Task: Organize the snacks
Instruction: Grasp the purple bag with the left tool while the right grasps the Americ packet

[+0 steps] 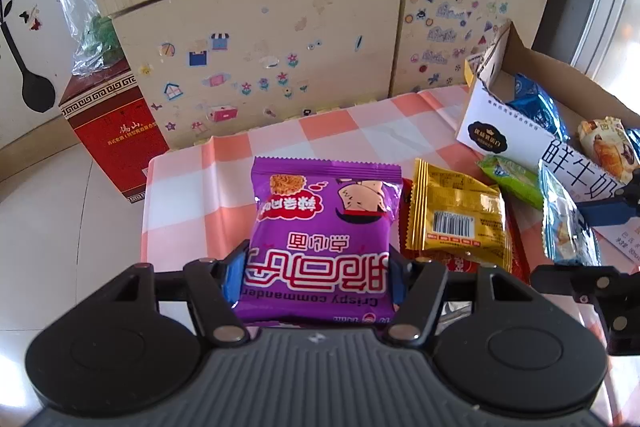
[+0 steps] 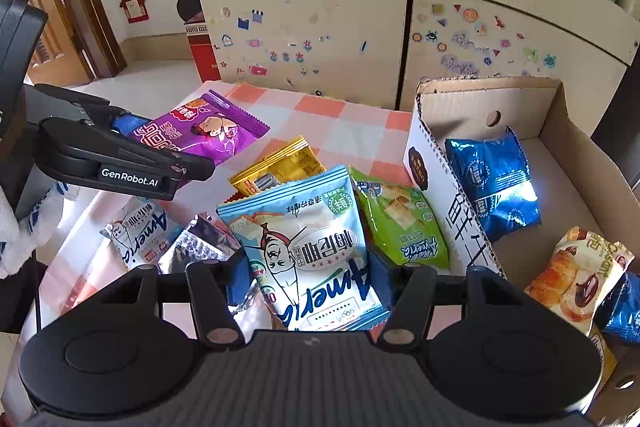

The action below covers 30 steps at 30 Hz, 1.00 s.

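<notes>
Two packets gripped: left gripper [image 1: 316, 277] clamps purple noodle packet [image 1: 320, 239] above checkered table [image 1: 188, 187]; right gripper [image 2: 306, 281] clamps light-blue packet [image 2: 308, 247] beside cardboard box [image 2: 560, 115]. Risk: slick film slipping, grippers colliding near box.

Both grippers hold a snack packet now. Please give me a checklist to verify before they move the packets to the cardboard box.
1. Left gripper is shut on the purple crinkly noodle packet: ok.
2. Right gripper is shut on the light blue and white cracker packet: ok.
3. Purple packet is lifted off the checked pink tablecloth: ok.
4. Open brown cardboard box has free floor behind the shiny dark blue packet: ok.
5. Blue and white packet is clear of the green packet: cannot tell.
</notes>
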{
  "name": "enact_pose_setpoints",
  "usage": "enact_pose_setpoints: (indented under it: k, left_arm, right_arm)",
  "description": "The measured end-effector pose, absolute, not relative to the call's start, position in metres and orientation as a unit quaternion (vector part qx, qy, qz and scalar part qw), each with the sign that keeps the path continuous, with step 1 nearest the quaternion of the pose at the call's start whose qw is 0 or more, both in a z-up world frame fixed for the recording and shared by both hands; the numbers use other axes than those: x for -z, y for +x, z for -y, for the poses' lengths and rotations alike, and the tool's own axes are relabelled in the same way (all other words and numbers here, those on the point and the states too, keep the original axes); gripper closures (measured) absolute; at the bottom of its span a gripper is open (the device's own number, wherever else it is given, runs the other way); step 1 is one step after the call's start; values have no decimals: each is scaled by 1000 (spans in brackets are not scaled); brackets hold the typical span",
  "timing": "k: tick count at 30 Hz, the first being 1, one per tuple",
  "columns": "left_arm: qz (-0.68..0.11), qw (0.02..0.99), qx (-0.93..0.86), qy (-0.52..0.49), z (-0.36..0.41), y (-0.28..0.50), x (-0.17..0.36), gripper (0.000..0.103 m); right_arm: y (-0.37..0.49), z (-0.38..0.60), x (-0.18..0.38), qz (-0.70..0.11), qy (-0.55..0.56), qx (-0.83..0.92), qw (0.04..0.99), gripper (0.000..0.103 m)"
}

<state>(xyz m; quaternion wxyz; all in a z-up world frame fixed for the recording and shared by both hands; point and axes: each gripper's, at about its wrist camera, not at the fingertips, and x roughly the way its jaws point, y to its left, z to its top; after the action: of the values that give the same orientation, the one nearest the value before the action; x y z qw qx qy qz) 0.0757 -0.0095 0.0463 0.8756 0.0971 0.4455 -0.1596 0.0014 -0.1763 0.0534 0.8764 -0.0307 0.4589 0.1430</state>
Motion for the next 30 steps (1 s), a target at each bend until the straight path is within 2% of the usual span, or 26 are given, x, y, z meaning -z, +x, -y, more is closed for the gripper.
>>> enact_pose_setpoints:
  k: [30]
  left_arm:
    - [-372,903,202,74,72,66,-88,39]
  right_arm:
    - [1,245,-111,-374,24,-57,925,38]
